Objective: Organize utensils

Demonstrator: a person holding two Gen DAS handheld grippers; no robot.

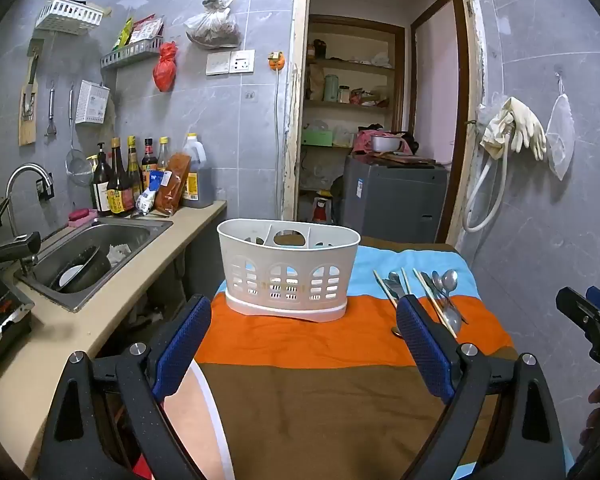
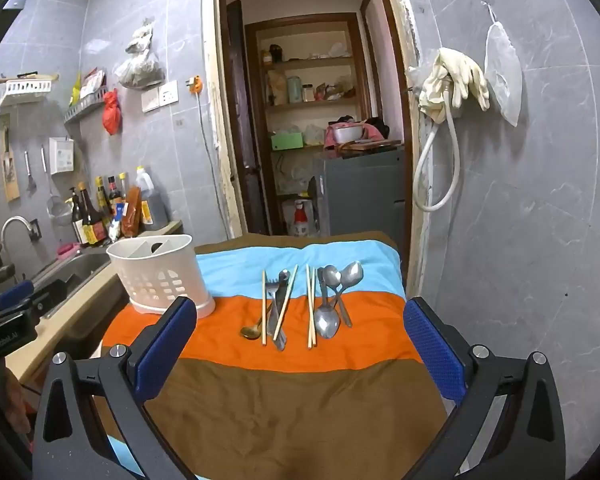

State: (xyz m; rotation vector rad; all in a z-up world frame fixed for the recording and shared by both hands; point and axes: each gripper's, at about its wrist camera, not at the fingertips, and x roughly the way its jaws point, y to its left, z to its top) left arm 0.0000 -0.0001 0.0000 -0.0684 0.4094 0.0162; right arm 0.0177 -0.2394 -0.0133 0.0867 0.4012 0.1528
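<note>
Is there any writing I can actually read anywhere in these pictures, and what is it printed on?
"GenRobot.AI": white letters on the black body of the left tool, seen at the left edge of the right wrist view.
Sauce bottles by the sink: labels too small to read.
Snack packets on the wall rack: print blurred.
White hanging box: label unreadable.
Grey appliance: sticker unreadable.

left gripper [image 1: 304, 322]: black frame | blue textured fingers [image 1: 184, 344] | silver screws | right gripper [image 2: 300, 328]: same
</note>
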